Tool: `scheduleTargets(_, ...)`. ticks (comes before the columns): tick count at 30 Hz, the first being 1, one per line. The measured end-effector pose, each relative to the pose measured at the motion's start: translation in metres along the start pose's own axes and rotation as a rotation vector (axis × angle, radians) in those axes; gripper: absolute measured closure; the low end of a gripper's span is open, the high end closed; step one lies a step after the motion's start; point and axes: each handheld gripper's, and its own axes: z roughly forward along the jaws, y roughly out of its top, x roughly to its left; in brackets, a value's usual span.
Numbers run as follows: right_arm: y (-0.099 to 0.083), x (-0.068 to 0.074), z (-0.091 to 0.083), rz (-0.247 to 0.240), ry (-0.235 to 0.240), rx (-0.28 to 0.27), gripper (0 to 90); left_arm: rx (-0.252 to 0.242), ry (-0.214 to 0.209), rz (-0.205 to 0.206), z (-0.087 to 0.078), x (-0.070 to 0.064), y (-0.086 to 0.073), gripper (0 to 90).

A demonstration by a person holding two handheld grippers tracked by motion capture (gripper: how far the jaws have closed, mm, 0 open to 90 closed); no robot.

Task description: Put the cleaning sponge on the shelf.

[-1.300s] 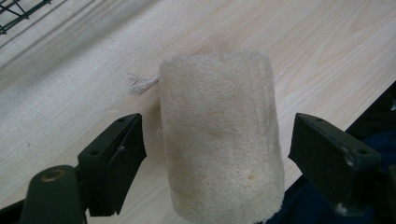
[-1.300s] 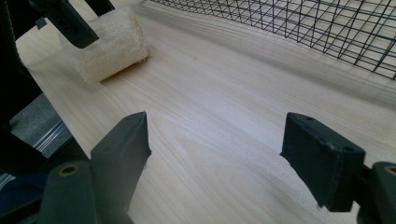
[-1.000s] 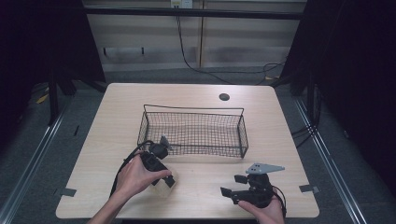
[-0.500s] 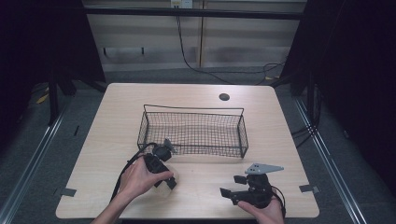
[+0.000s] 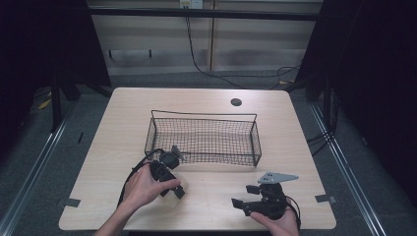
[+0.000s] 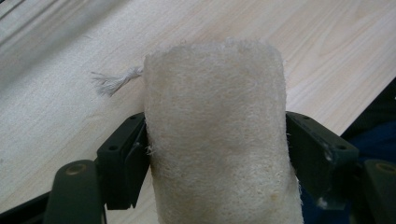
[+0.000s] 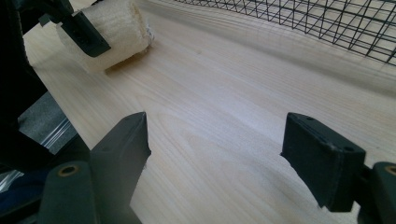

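Gripping a cream, fibrous loofah-like sponge roll [image 6: 217,135], the left gripper [image 5: 172,186] had both black jaws pressed against the roll's sides, one on each flank. Roll sat squarely between the jaws and stuck out past their tips; a frayed white string end [image 6: 112,81] hung off its far left corner in the left gripper view. In the high view the roll [image 5: 173,191] was near the front-left of the light wooden table [image 5: 123,128], mostly covered by the gripper and the person's left hand [image 5: 142,189]. Couldn't tell whether it rested on the tabletop or was just off it.

Right gripper [image 5: 252,196] sat at the front-right of the table in the person's right hand [image 5: 278,223], jaws spread wide with nothing between them, just bare wood in the gap. Grey three-cornered plate [image 5: 278,176] on top. Well apart from the roll; the right gripper view showed the roll [image 7: 116,28] farther off with the left gripper's jaw across it.

Black wire mesh basket [image 5: 204,137] stood mid-table, behind both grippers, left gripper just beside its front-left corner. Small dark round hole [image 5: 236,102] near the table's far edge.
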Motion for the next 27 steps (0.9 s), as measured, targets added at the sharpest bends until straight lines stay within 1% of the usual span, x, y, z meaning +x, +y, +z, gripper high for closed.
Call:
scheduleTargets(6,0.0,0.0,-0.001,0.004,-0.002,0.002,22.7,-0.015,0.001,0.009,-0.006,-0.002,-0.001,26.8)
scheduleTargets(9,0.0,0.0,0.0,0.006,-0.007,0.006,22.6,-0.033,0.006,0.005,-0.01,-0.002,-0.003,26.8)
scheduleTargets(12,0.0,0.0,0.0,0.007,-0.004,0.006,22.6,-0.042,0.007,0.002,-0.013,-0.002,-0.005,26.8)
scheduleTargets(18,0.0,0.0,-0.001,0.008,-0.005,0.007,22.6,-0.042,-0.003,0.007,-0.02,-0.002,-0.007,26.9)
scheduleTargets(20,0.0,0.0,0.0,0.008,-0.005,0.007,22.6,-0.046,-0.015,0.024,-0.024,-0.002,-0.008,26.9)
scheduleTargets(22,0.0,0.0,0.0,0.008,-0.006,0.007,22.6,-0.045,-0.014,0.028,-0.026,-0.002,-0.008,26.9)
scheduleTargets(23,0.0,0.0,0.0,0.008,-0.006,0.007,22.6,-0.037,-0.015,0.036,-0.028,-0.003,-0.009,26.9)
scheduleTargets(26,0.0,0.0,0.0,0.005,-0.001,0.008,22.6,-0.041,-0.013,0.046,-0.031,-0.005,-0.01,26.9)
scheduleTargets(27,0.0,0.0,0.0,0.006,-0.002,0.011,22.6,-0.039,-0.02,0.049,-0.03,-0.007,-0.011,26.9)
